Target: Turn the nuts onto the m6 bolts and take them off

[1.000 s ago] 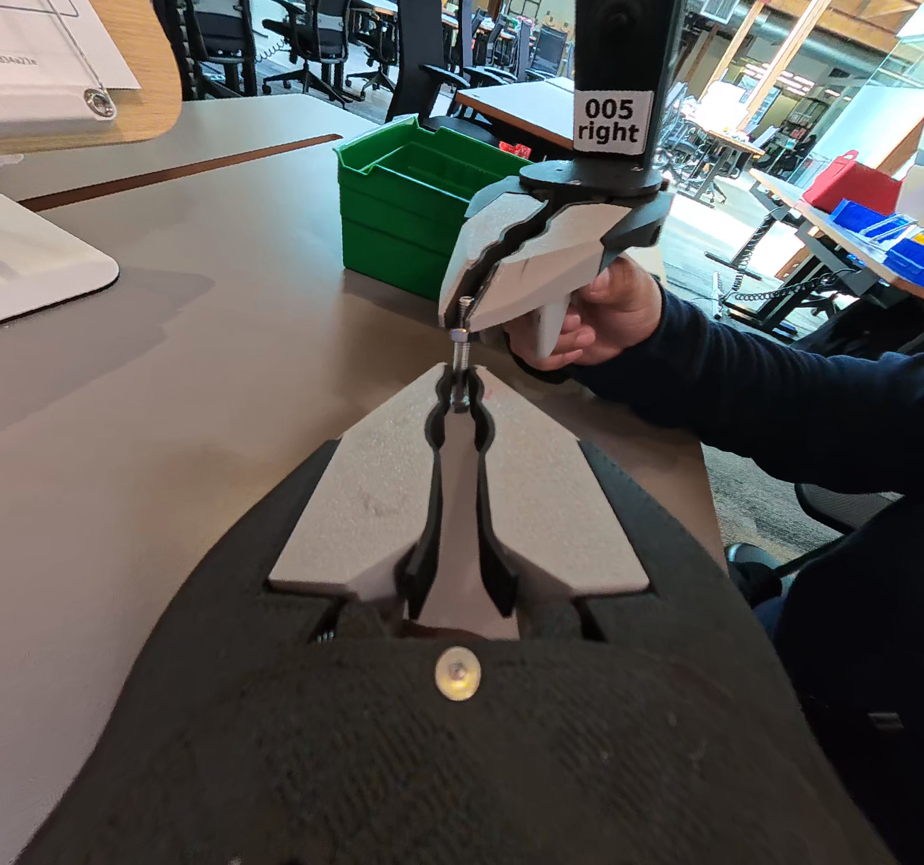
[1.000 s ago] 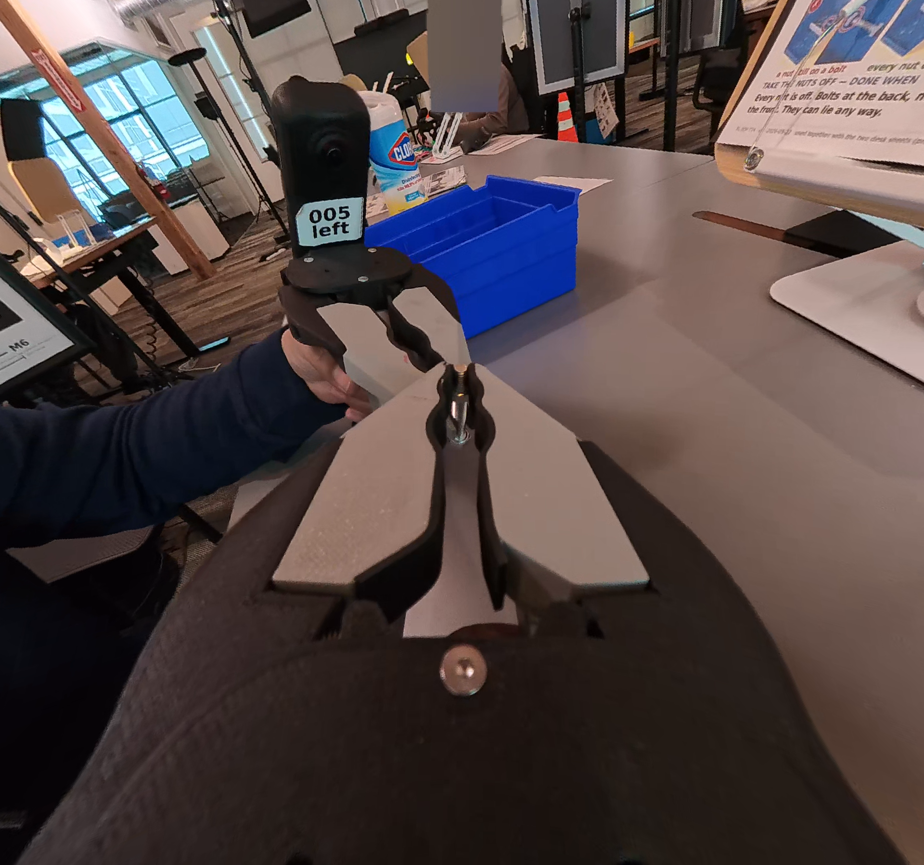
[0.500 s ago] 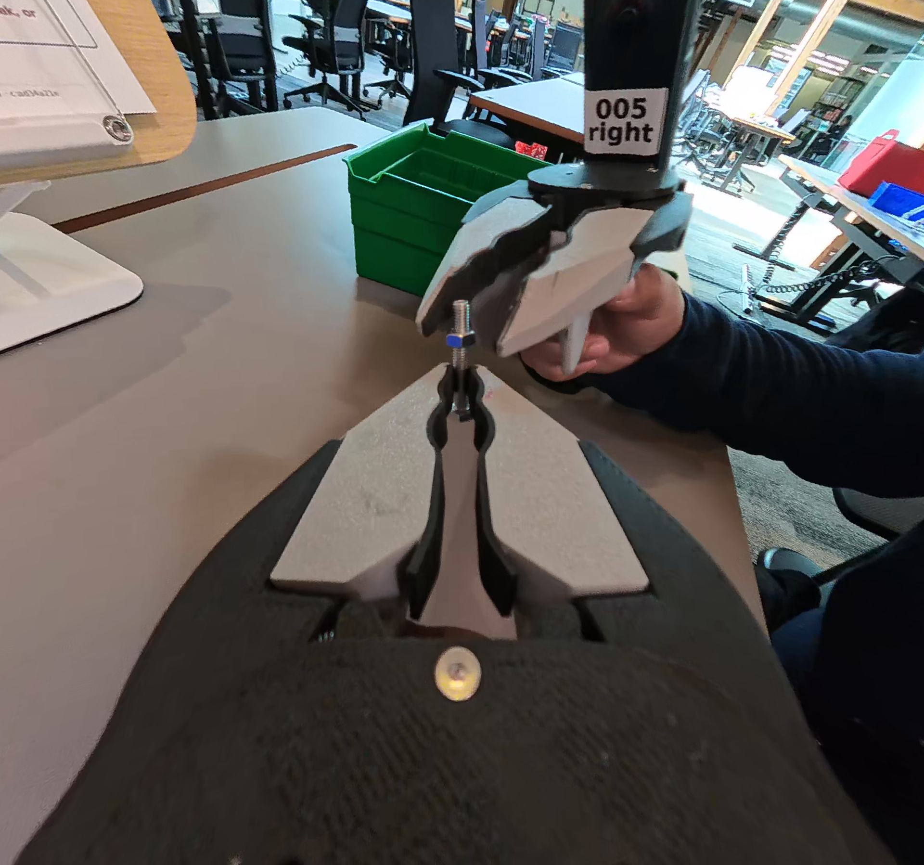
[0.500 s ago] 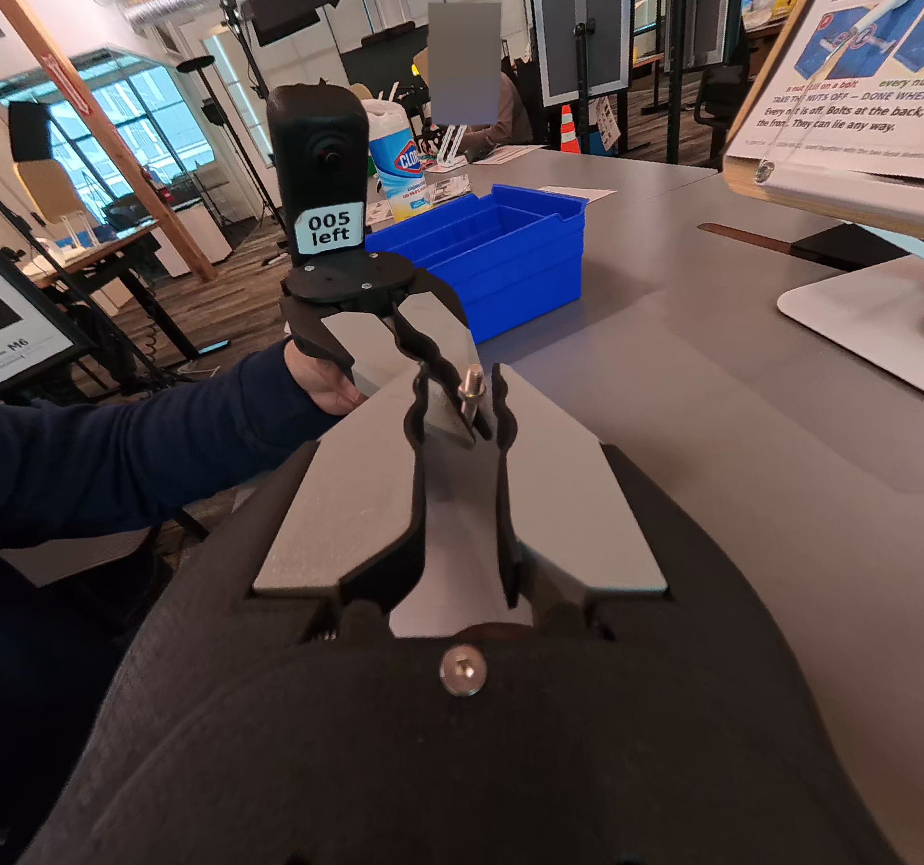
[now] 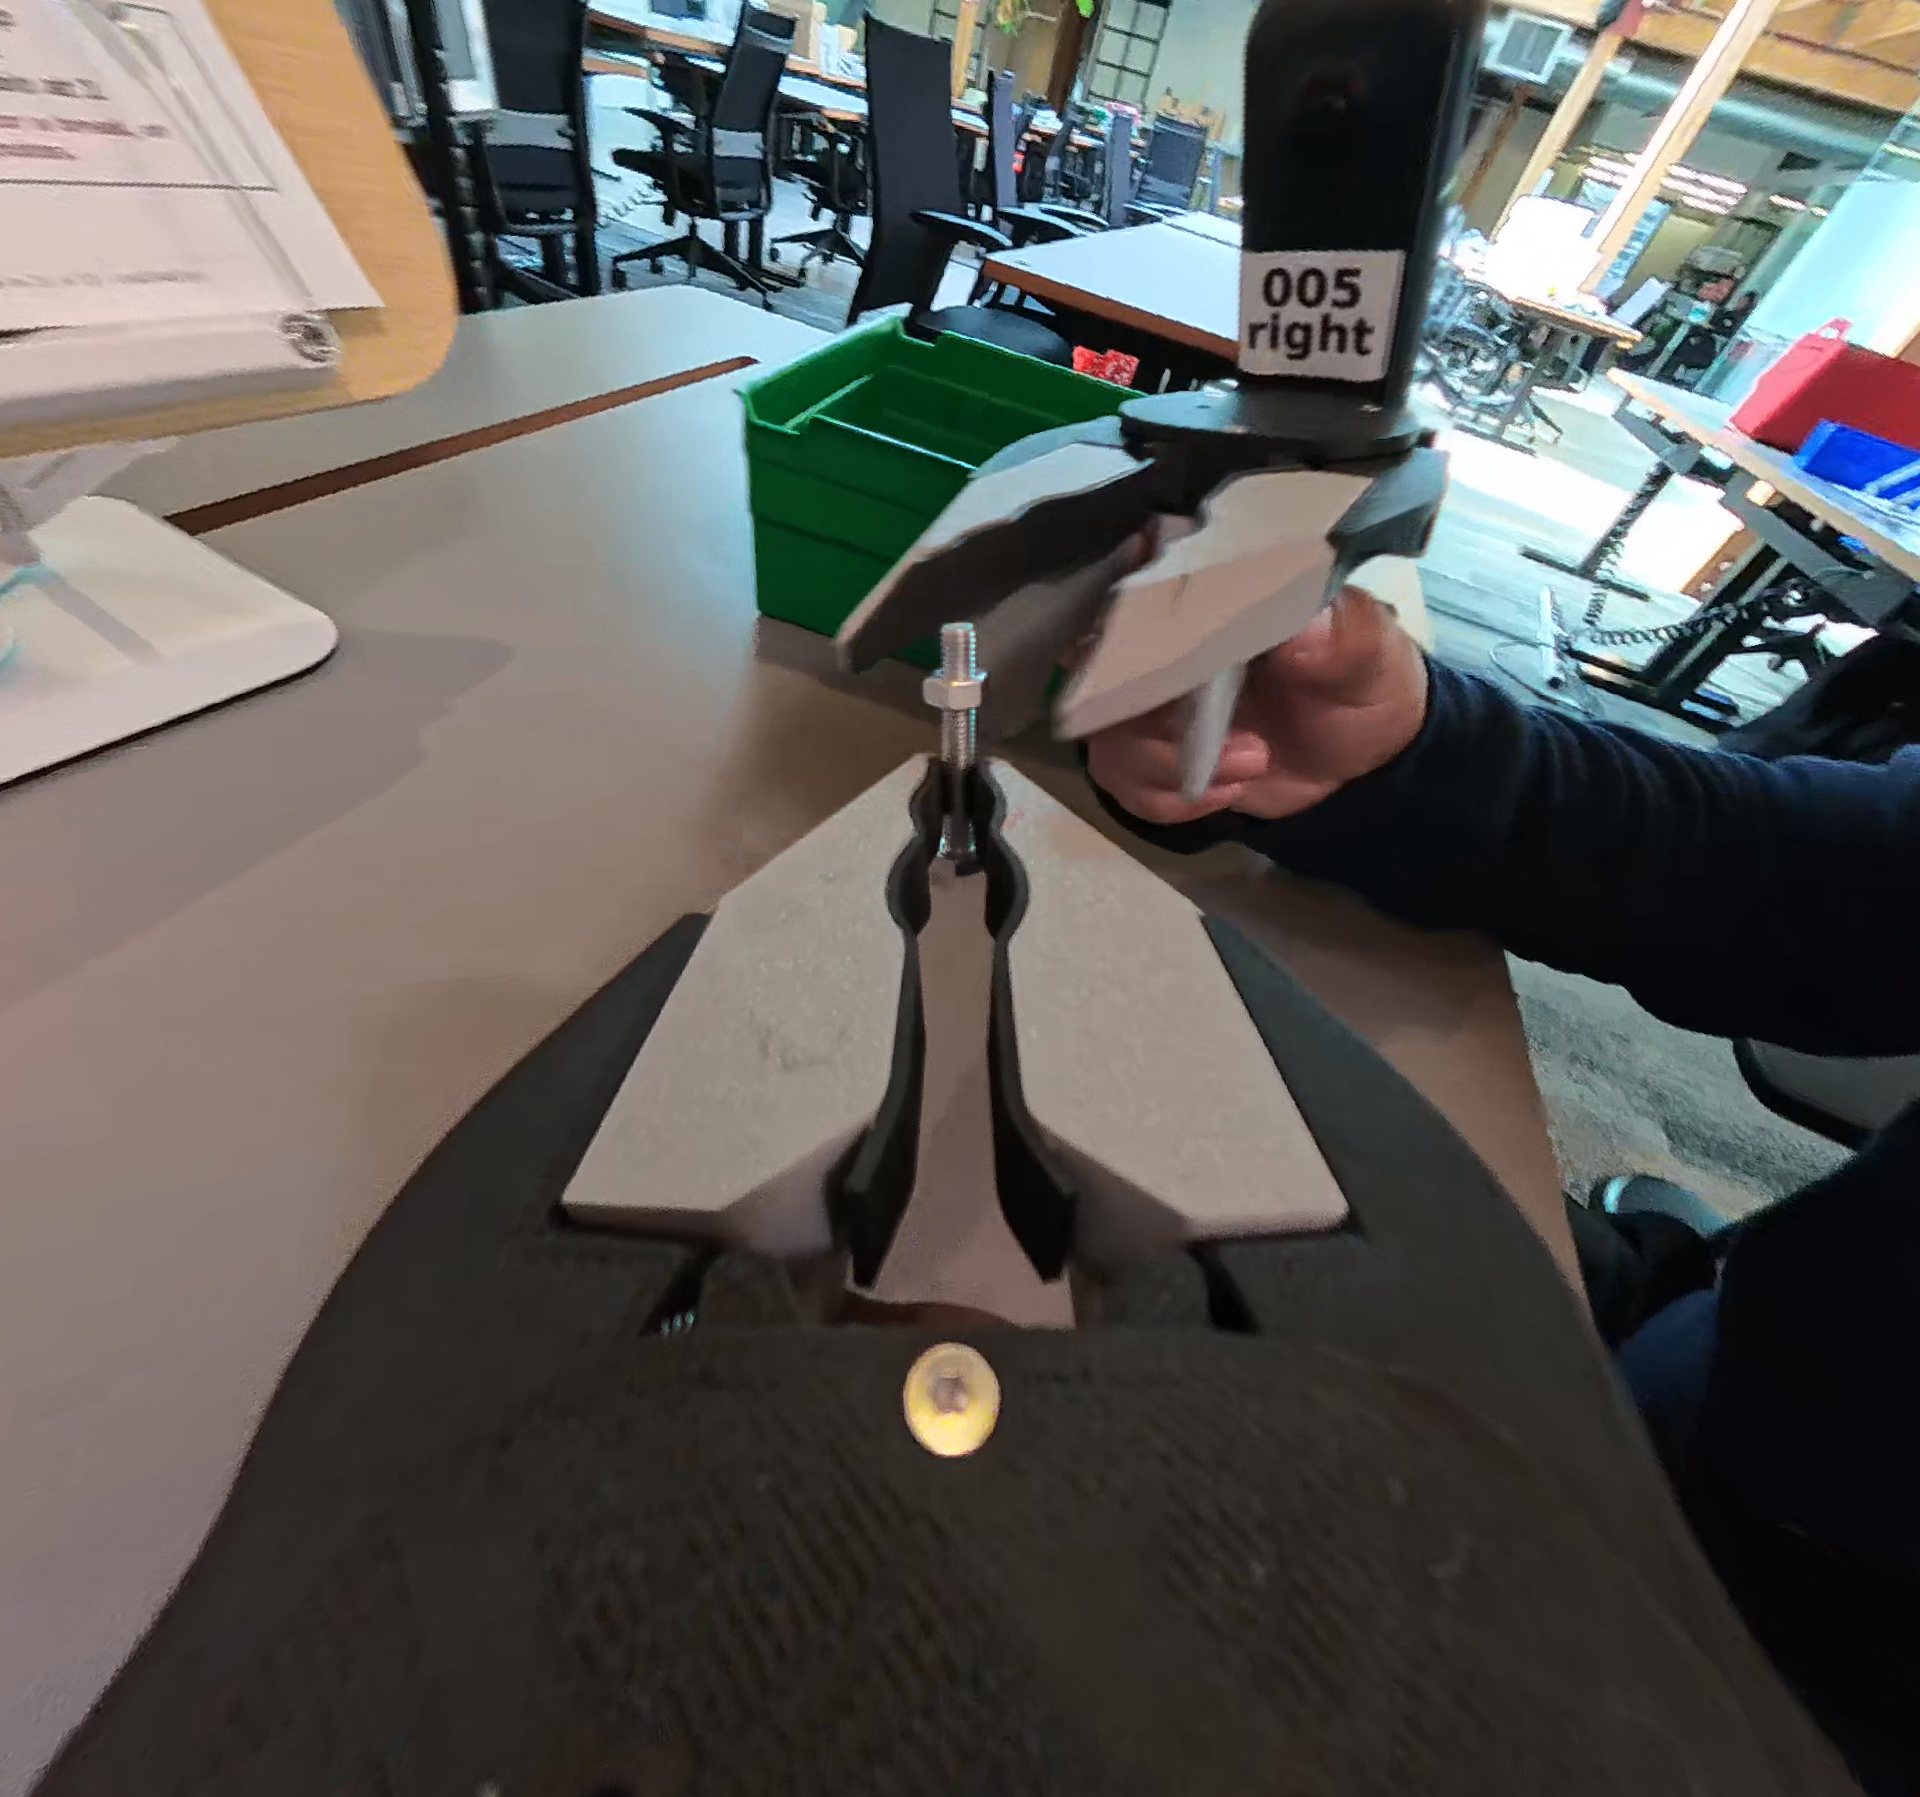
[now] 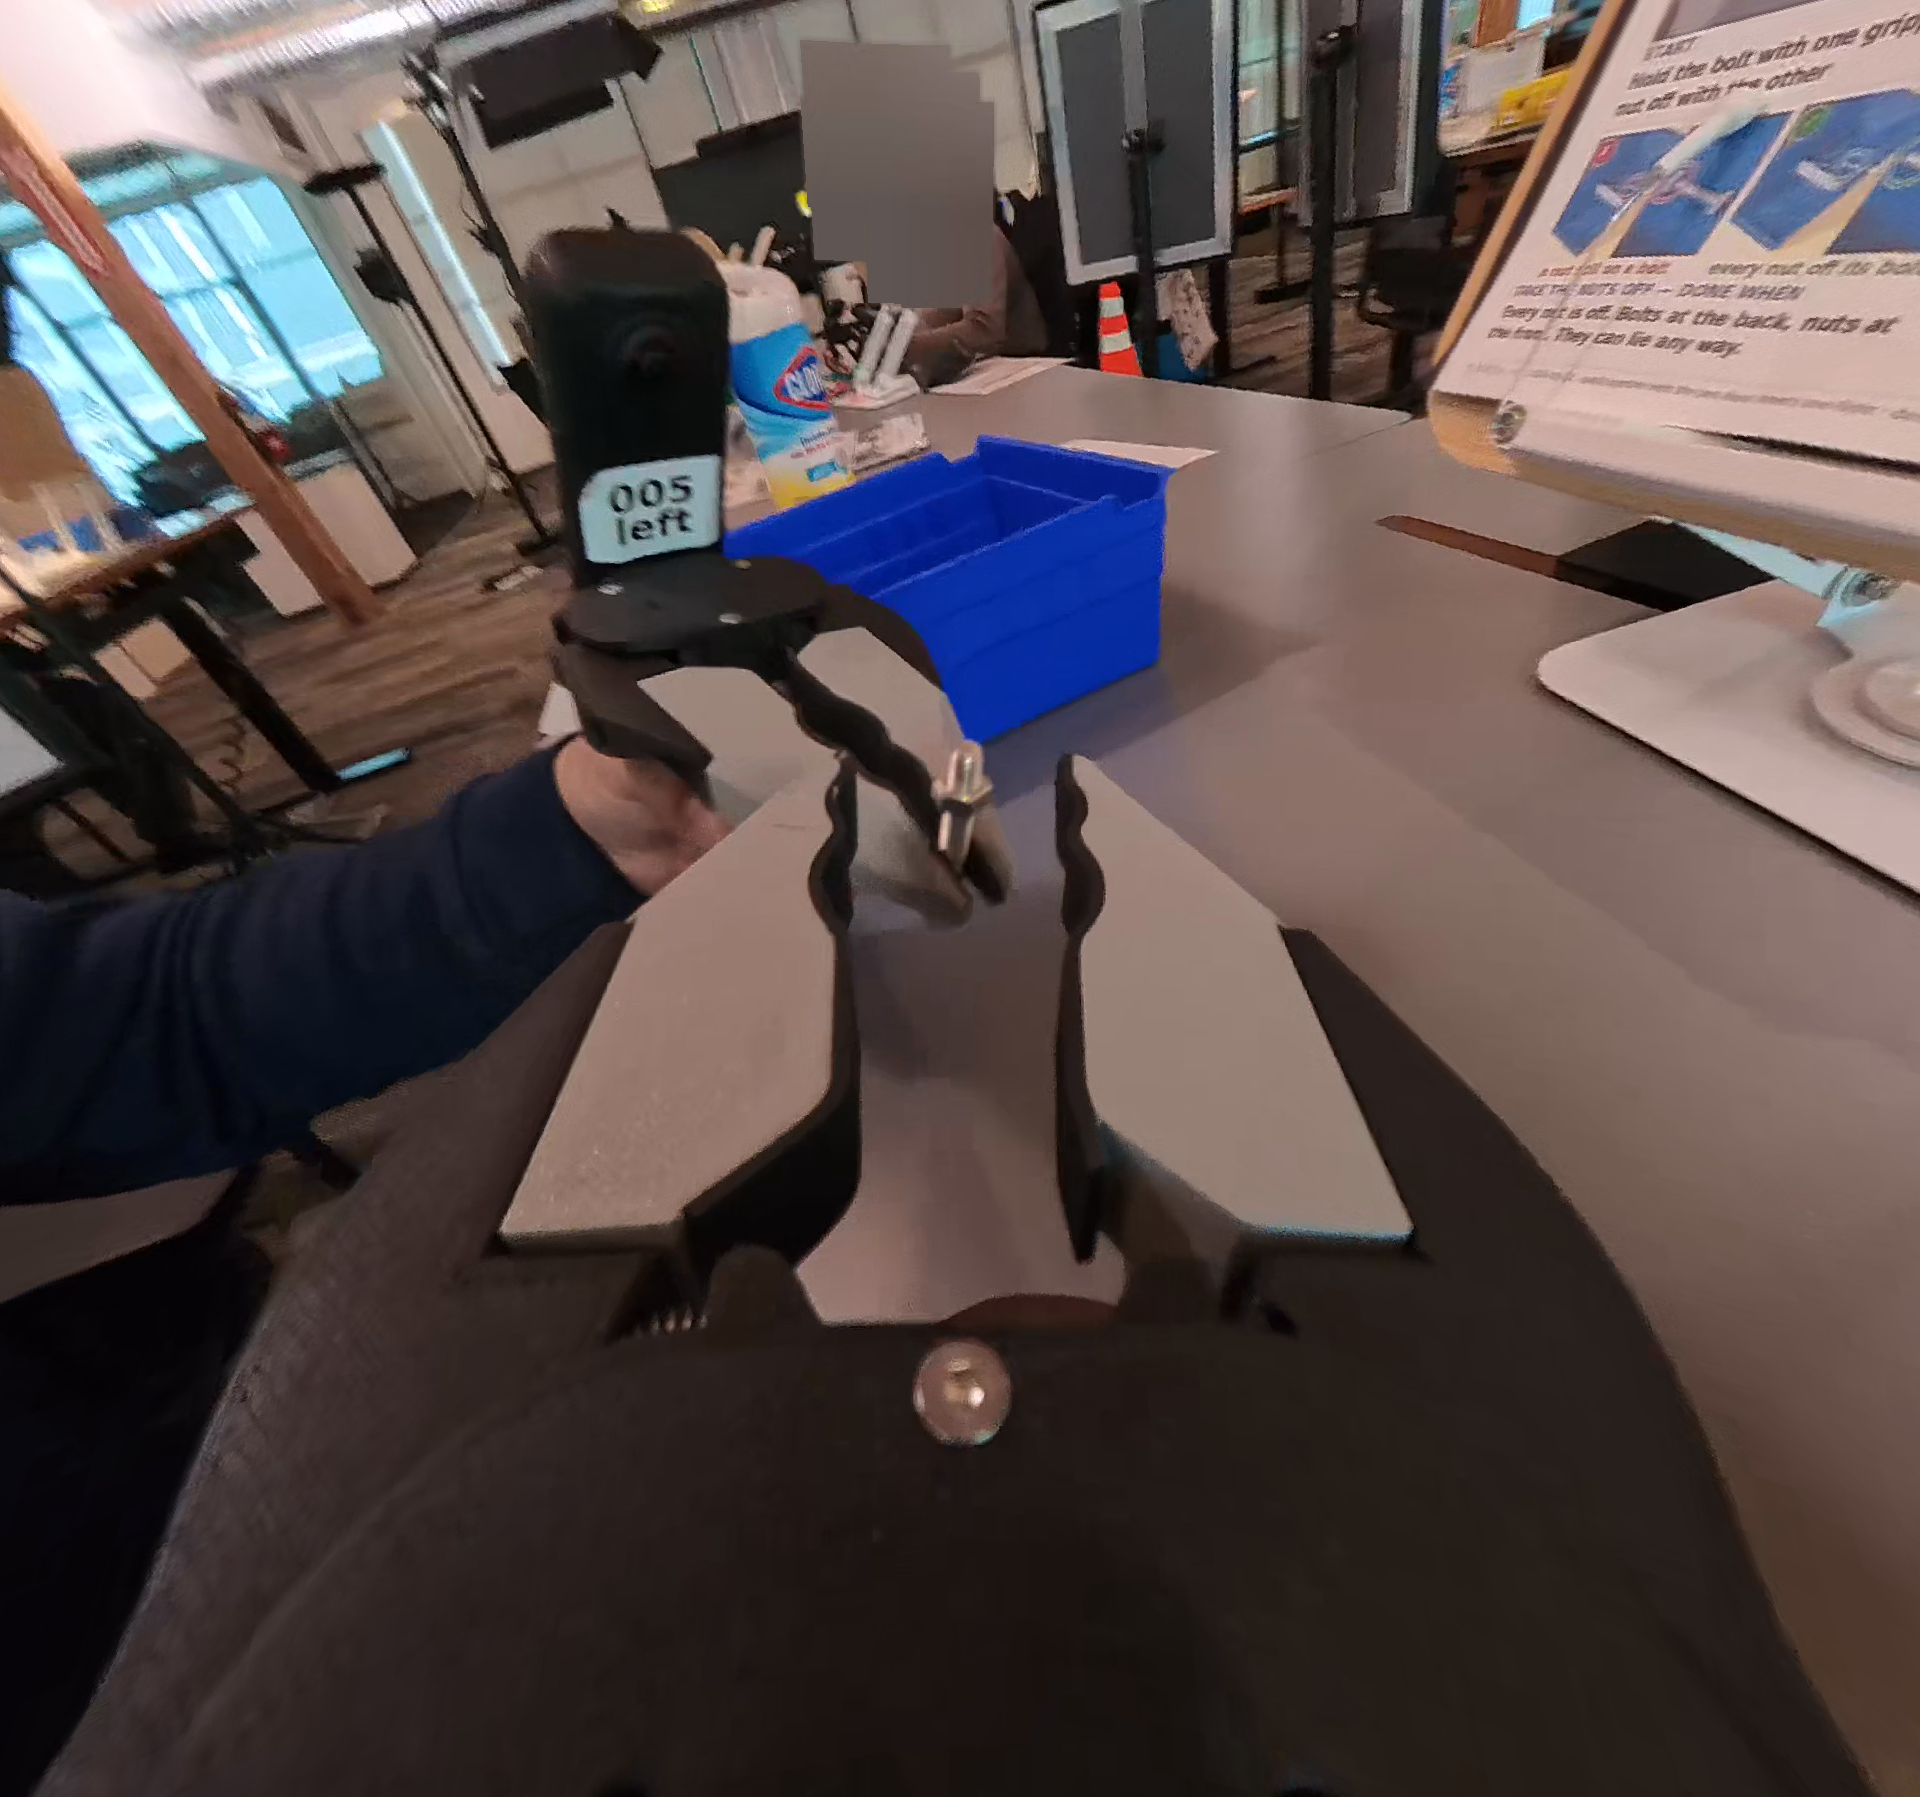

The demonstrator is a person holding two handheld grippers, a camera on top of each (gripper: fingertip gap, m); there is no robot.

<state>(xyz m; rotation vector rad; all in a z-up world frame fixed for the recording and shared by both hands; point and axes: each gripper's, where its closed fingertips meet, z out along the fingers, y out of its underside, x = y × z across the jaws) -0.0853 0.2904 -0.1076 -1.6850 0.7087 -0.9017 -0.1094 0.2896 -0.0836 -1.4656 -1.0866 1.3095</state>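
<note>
In the left wrist view, the left tongs were clamped on the lower end of an upright bolt, its nut threaded near the top. Just beyond it, the right tongs were spread apart, holding nothing, before a green bin.

In the right wrist view, the right tongs gaped wide over the bench; the bolt stood between their tips, gripped by the left tongs, a blue bin beyond.
</note>
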